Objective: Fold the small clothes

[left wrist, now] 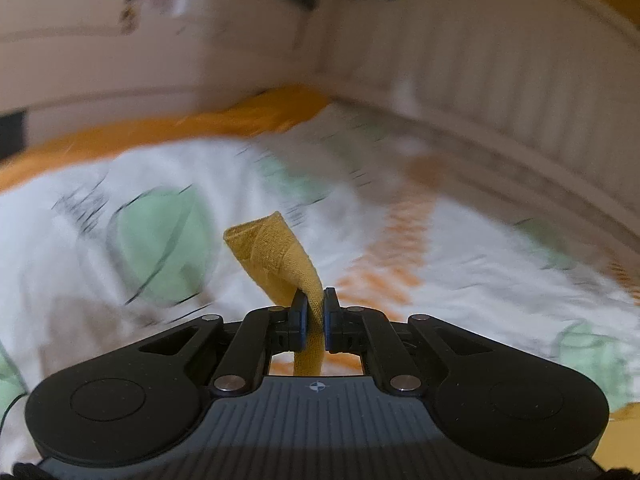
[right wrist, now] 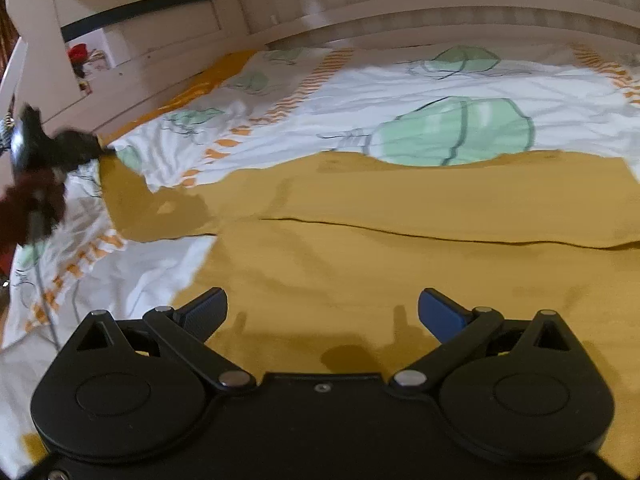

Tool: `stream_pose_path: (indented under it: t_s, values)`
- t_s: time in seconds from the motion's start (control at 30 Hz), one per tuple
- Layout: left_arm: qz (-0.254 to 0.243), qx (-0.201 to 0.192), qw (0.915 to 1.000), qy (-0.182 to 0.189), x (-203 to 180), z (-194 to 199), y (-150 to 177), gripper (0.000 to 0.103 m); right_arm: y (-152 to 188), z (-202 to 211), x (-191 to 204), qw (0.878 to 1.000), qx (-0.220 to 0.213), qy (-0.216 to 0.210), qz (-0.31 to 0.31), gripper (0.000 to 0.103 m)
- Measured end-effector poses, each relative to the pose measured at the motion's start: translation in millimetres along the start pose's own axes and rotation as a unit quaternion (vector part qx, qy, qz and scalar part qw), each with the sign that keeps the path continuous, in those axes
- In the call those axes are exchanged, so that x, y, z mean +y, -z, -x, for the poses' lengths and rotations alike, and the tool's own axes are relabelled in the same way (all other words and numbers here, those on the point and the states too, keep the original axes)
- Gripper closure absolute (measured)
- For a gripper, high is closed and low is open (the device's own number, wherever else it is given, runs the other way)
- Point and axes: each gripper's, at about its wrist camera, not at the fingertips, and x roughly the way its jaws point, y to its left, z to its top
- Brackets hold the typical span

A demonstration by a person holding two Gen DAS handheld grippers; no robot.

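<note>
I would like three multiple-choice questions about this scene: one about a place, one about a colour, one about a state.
1. Where does the mustard garment lie?
A. on a patterned bed sheet
B. in a basket
C. on a chair

2. What colour are the big round shapes printed on the sheet?
A. pink
B. pale green
C. purple

3. How does the right gripper stand?
A. shut on the sheet
B. shut on a sock
C. open, holding nothing

Answers: 1 A, the garment is spread flat on the sheet; 2 B, green blobs show in both views; 3 C, its fingers stand wide apart above the garment.
</note>
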Motion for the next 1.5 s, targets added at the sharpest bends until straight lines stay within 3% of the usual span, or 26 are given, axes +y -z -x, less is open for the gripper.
stream_pose_path:
  t_s: [0.23,0.43,0.67,0.87,1.03,1.2,1.33,1.5]
  values:
    - [-0.035,-0.018,0.9959,0.081,-101,35,-23,0.096,1,21,-36,1.000,-0.008,0.018,-0.005,0.001]
    - [-0.062,-0.017,0.9885,0.137,-191,52,-18,0.096,-5,35,-57,0.999,-0.022,0.035,-0.001,0.001]
    - [-0.074,0.008,0.9789,0.191,-287,43,15,0.096,-9,48,-86,0.997,-0.027,0.056,-0.034,0.001]
    - [-0.084,0.043,0.9721,0.215,-362,19,65,0.096,-15,64,-117,0.992,-0.036,0.101,-0.067,0.001]
    - [-0.078,0.090,0.9672,0.224,-400,0,114,0.096,-15,74,-151,0.983,-0.034,0.120,-0.136,0.001]
    - [-0.111,0.118,0.9593,0.231,-424,-11,146,0.095,-14,77,-170,0.975,-0.030,0.143,-0.166,0.001]
    - [-0.116,0.151,0.9463,0.261,-428,-5,154,0.075,-12,73,-173,0.974,-0.024,0.149,-0.170,0.001]
    - [-0.142,0.142,0.9396,0.277,-424,15,150,0.068,-12,70,-172,0.975,-0.027,0.153,-0.160,0.001]
